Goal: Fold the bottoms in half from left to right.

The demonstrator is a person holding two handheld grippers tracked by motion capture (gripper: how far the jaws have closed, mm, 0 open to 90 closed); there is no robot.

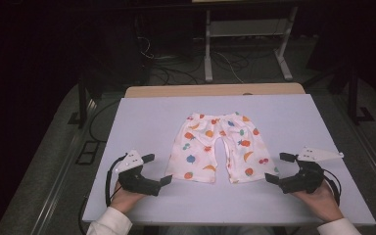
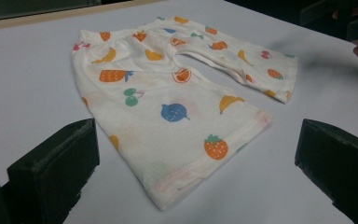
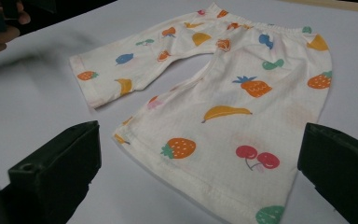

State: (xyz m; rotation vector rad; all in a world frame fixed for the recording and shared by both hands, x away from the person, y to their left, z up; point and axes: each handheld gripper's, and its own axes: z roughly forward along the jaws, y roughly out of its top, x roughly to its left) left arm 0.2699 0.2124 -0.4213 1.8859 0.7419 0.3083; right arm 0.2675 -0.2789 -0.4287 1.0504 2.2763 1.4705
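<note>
A small pair of white trousers (image 1: 219, 147) printed with coloured fruit lies flat on the white table (image 1: 142, 122), waistband away from me, both legs pointing toward me. My left gripper (image 1: 157, 169) rests on the table just left of the left leg's hem, jaws wide apart and nothing between them. My right gripper (image 1: 280, 167) sits just right of the right leg's hem, also open and holding nothing. In the left gripper view the trousers (image 2: 177, 102) lie ahead of the jaws; in the right gripper view the trousers (image 3: 233, 107) lie ahead too.
The white board sits on a wooden tabletop (image 1: 215, 90) whose far edge shows. Beyond it stand a metal frame (image 1: 247, 44) and cables (image 1: 176, 73) on a dark floor. Bare table surface lies on both sides of the trousers.
</note>
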